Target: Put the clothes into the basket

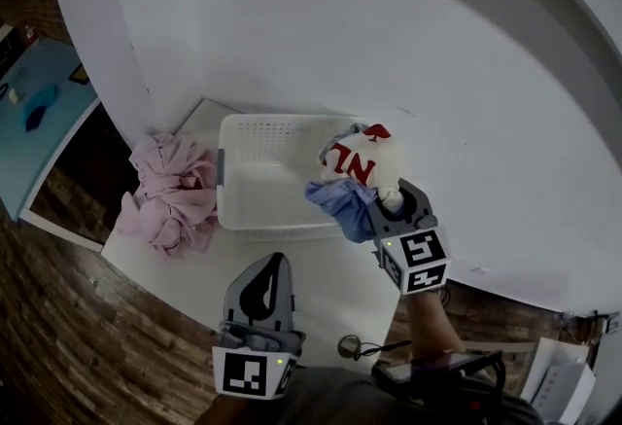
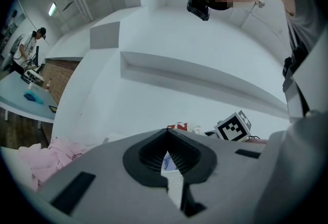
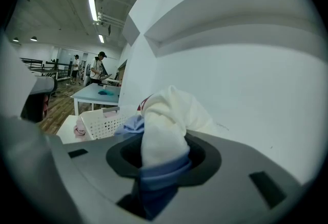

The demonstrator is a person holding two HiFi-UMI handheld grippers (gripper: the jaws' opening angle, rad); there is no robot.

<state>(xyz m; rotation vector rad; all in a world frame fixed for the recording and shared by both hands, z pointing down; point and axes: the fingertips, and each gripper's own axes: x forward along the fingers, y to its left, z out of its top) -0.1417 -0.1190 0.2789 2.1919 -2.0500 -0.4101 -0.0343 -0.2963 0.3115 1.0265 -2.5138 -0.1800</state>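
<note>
Heap of crumpled pink fabric (image 1: 173, 194), soft and deeply creased, lies on the flat white tabletop (image 1: 330, 292), just beside the left wall of the rectangular white plastic basket (image 1: 272, 131), whose sides are a perforated lattice. Left gripper (image 1: 278, 263), smooth grey shell: jaws pressed together at the tips, nothing between them. A thin slit below them shows only a sliver of lattice. Soft white-and-blue cloth bundle (image 1: 360, 165), limp and folded, hangs over the basket's right end and hides that rim. Red lettering on its white part is creased, not readable. Right gripper (image 1: 393, 204) pinches the bundle, jaw faces mostly buried in cloth. Pink heap is cut off at the left gripper view's lower edge.
</note>
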